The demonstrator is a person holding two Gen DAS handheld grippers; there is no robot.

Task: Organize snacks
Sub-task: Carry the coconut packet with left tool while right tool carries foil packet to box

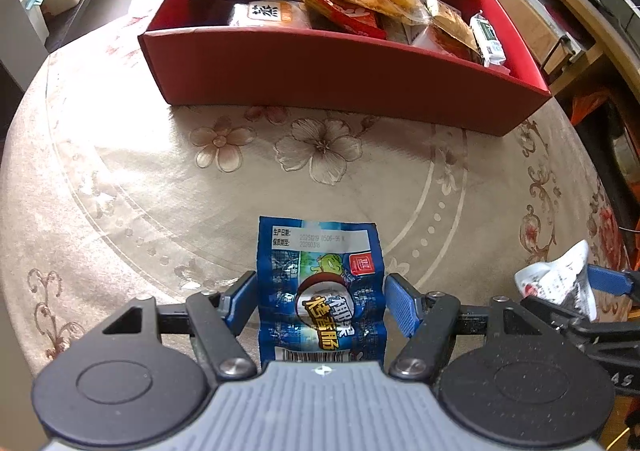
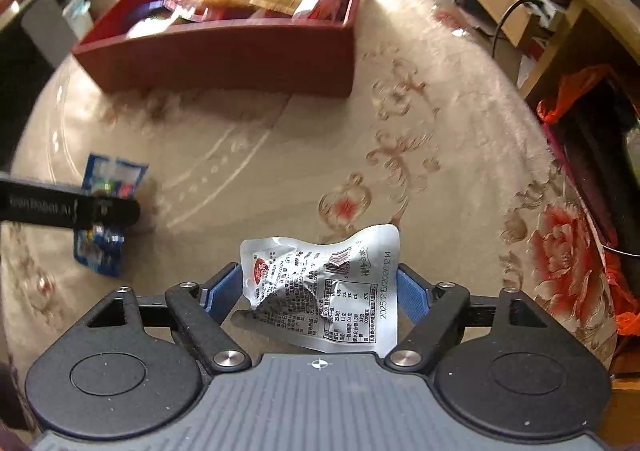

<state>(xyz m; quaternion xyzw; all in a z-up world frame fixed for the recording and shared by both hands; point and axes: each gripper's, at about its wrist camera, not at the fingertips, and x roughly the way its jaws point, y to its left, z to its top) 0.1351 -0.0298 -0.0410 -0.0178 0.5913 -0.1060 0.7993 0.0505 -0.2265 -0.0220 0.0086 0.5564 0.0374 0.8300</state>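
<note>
A blue sausage packet (image 1: 320,291) sits upright between the pads of my left gripper (image 1: 320,281), which is shut on its two side edges just over the floral tablecloth. In the right wrist view the same blue packet (image 2: 104,247) shows at the left under the left gripper's black body. A crumpled silver packet (image 2: 332,287) is pinched between the blue pads of my right gripper (image 2: 319,271). The silver packet (image 1: 556,283) also appears at the right edge of the left wrist view. Behind stands a red box (image 1: 340,67) holding several snack packets.
The round table carries a beige floral cloth (image 1: 160,179) and drops off at its curved edge on every side. A wooden shelf (image 2: 500,11) with a black cable stands beyond the right edge, with an orange plastic bag (image 2: 572,95) beside it.
</note>
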